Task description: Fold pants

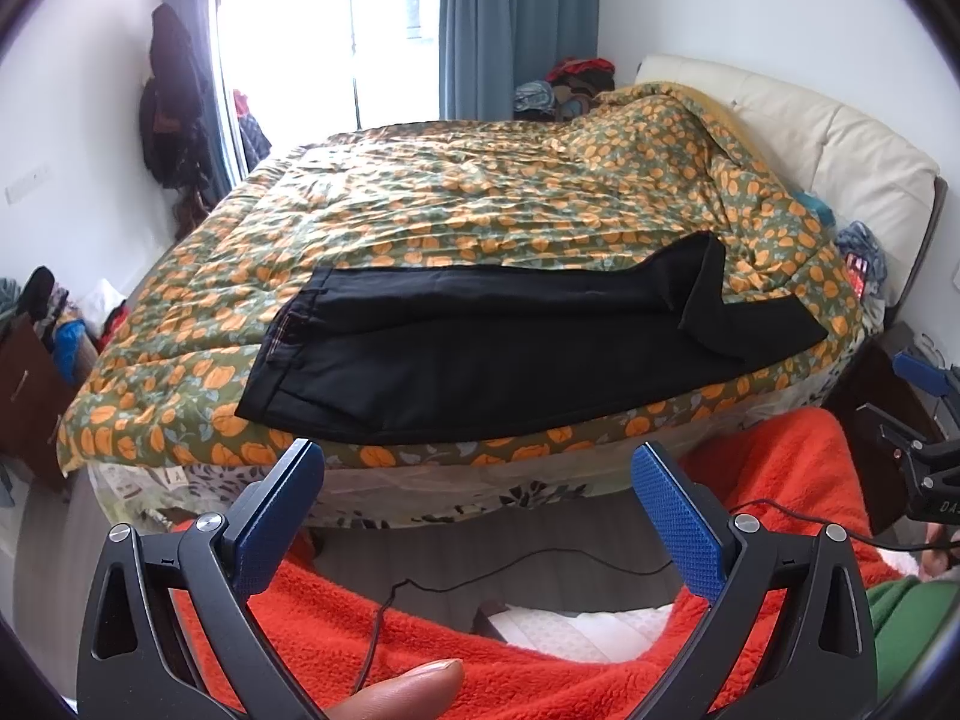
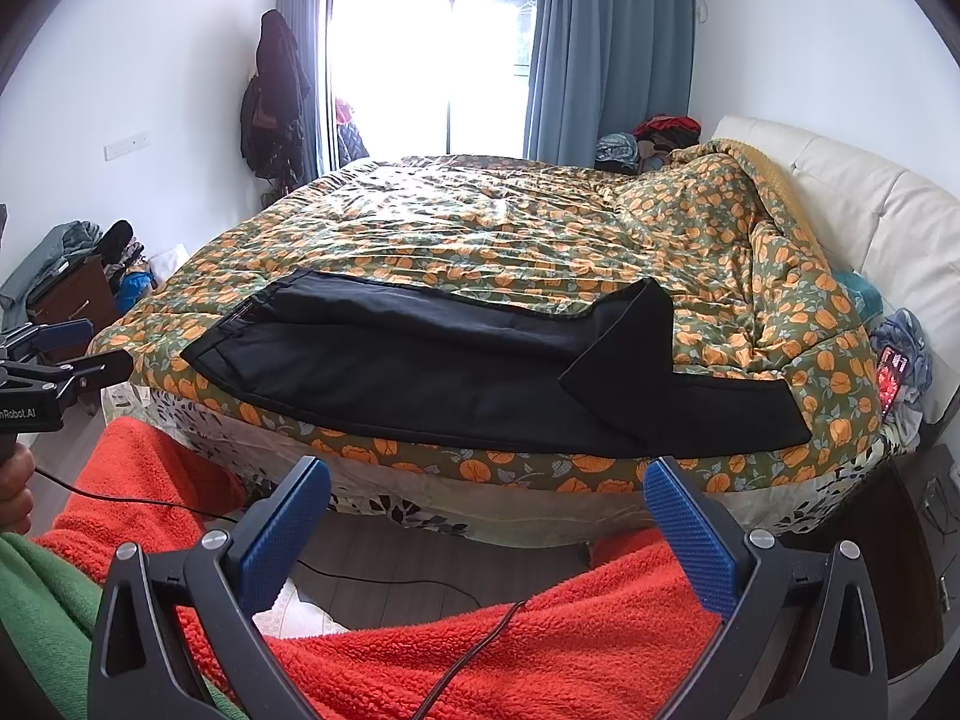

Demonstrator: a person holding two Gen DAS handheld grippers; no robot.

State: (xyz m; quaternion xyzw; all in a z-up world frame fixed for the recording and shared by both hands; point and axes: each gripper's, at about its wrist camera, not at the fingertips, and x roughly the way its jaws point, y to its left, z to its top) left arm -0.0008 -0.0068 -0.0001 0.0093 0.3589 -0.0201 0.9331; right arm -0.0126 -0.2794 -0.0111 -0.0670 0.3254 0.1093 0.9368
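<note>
A: What do the tools show, reading left to right?

B: In the left wrist view the left gripper (image 1: 477, 504) sits at lower centre with its blue pads (image 1: 277, 519) spread wide apart, gripping nothing and touching nothing. In the right wrist view the right gripper (image 2: 487, 525) stands likewise: jaws wide, empty, clear of the bed.

A: And the garment?

B: The black pants (image 2: 456, 372) lie across mid-frame on the near edge of the floral quilt (image 2: 480, 222), waistband toward the left, the leg ends at right, one turned back over the other.

A: The surroundings?

B: Orange fleece (image 2: 540, 648) fills the lower frame beneath both grippers, with a black cable (image 2: 480, 648) crossing it. Dark coats (image 2: 273, 96) hang at upper left; a bright window (image 2: 432, 54) with blue curtains (image 2: 606, 54) sits top centre; a cream headboard (image 2: 864, 210) occupies the right.
</note>
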